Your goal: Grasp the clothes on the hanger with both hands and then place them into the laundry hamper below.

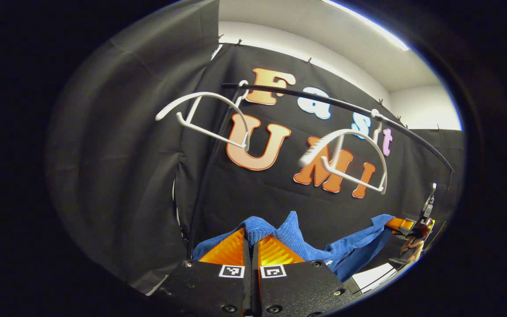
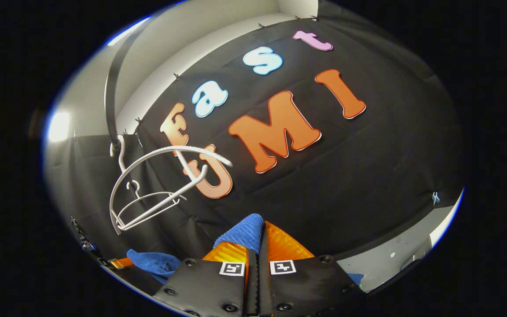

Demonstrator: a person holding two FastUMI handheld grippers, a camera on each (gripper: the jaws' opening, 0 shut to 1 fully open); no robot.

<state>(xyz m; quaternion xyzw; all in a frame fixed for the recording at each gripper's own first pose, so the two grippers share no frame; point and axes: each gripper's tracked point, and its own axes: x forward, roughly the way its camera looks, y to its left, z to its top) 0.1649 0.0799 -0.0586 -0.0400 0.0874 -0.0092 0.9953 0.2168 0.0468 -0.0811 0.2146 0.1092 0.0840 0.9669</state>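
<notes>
Left gripper (image 1: 251, 240) pinches blue garment (image 1: 299, 244); right gripper (image 2: 257, 235) pinches its other end. Cloth spans sideways between both, already off bare white hangers (image 1: 346, 160) on black rail (image 1: 324, 100) above. Hamper unseen; judged straight below. Lowering path looks open; black backdrop close ahead.

The left gripper (image 1: 252, 240) pinches a fold of blue cloth (image 1: 297, 242) between its orange fingers, the fabric stretching rightward to the other gripper (image 1: 401, 224), which also grips it. Above, two bare white hangers (image 1: 205, 119) (image 1: 346, 158) dangle from a black rail (image 1: 324, 102).
</notes>
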